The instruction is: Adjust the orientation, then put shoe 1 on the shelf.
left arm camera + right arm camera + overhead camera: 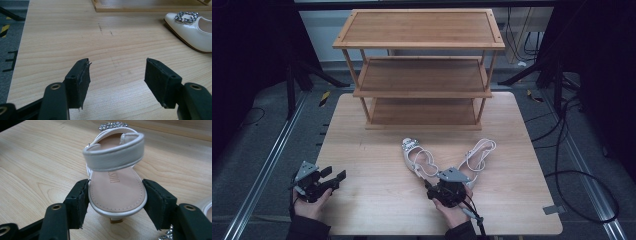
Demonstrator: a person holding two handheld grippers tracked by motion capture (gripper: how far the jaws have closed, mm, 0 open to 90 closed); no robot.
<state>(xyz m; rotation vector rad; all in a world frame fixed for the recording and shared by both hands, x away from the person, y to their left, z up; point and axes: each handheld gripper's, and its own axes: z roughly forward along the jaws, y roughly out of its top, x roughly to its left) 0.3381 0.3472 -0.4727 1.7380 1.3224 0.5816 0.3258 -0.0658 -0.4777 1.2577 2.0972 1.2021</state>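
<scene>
Wood-grain table, bamboo shelf rack at rear, grey floor, dark surroundings

A staged recording room or lab, not a home; a pale wooden table stands in the middle of the frame on grey carpet, with metal floor rails running up the left and right sides; black stands and dark curtains fill the upper left and upper right corners; black cables loop across the floor at right; yellow-and-black tape marks sit by the table's far corners; an empty bamboo rack stands at the table's far edge, like a prop.
</scene>
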